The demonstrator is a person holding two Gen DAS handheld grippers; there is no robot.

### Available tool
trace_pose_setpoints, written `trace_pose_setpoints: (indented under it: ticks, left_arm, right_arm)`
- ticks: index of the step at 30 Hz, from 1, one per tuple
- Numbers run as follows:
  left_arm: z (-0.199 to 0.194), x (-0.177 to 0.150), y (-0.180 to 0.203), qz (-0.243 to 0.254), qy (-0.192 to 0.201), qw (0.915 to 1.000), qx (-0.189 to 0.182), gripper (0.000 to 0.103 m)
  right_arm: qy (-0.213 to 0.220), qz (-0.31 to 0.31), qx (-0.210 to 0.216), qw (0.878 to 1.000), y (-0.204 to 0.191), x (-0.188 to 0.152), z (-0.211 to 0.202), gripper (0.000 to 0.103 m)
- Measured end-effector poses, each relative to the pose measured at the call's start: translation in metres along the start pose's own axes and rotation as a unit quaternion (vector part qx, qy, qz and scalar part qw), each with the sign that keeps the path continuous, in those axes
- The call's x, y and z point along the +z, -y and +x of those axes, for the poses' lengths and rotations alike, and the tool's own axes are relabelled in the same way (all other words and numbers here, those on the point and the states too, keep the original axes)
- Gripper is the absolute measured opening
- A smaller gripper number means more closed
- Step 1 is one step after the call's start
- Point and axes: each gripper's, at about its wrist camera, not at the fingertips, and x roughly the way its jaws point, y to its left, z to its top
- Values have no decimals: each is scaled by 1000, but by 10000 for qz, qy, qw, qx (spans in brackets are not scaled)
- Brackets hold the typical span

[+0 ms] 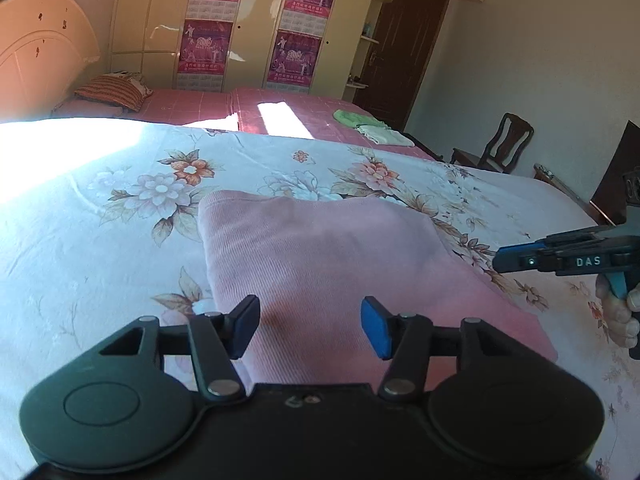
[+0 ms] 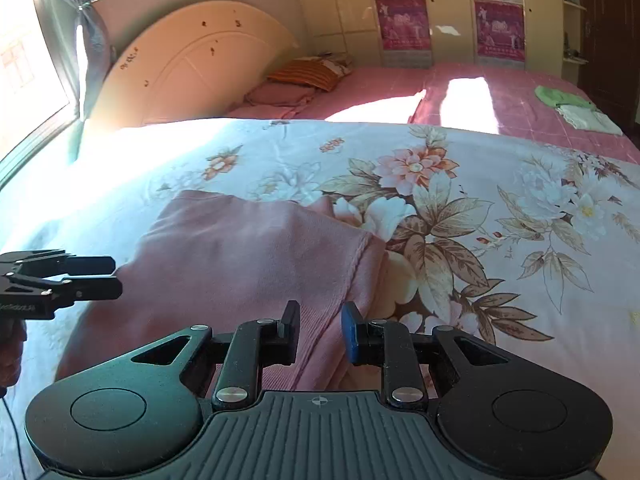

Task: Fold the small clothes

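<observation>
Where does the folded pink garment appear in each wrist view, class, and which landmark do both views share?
Left wrist view: the pink garment lies centre, on the flowered sheet, just beyond the fingers.
Right wrist view: the pink garment lies left of centre, its hemmed edge nearest the fingers.
Shared landmark: the green cloth on the far pink bed.

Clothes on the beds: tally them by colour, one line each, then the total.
Pink: 1, the pink garment on the floral sheet.
Green: 1, the green cloth on the far pink bedspread.
White: 1, the white cloth beside it.
Total: 3
</observation>
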Motion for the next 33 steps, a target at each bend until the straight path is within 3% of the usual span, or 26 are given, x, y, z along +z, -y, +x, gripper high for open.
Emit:
trace_pose_setpoints:
  ticks: [5,13,14,17,23,28,31,33]
  left_arm:
    - [-33,-36,0,-401,-36,9987,310,54]
    - [-34,-59,-1,-630,-345,9963,481,55]
    - [-34,-59,-1,-653,-334,9962,470,56]
    - [-33,-60,0,-649,-332,9962,478,59]
    - [-23,-73,4,-594,-459,9943,753,63]
    - [-31,-70,16,-582,-491,9921,1001,65]
    - [-46,-67,22,-530,-250,9932,1005,66]
    - [-45,-64,26,-501,-235,9934,1007,67]
  right_arm:
    - [-49,-362,-86,9993,-35,-33,-29,24]
    - [-548,-203,-330,9977,-38,-56,-14,24]
    - [-512,-156,-345,9980,-36,-55,-14,4]
    - [-300,76,-429,9986,-26,-51,-23,2]
    - [-551,242,-468,9971,-11,-72,-1,2]
    - [-475,672,-340,9960,-3,-74,-8,2]
    - [132,671,-160,9975,-11,-58,-43,2]
    - [216,562,-178,9980,-17,-46,-44,2]
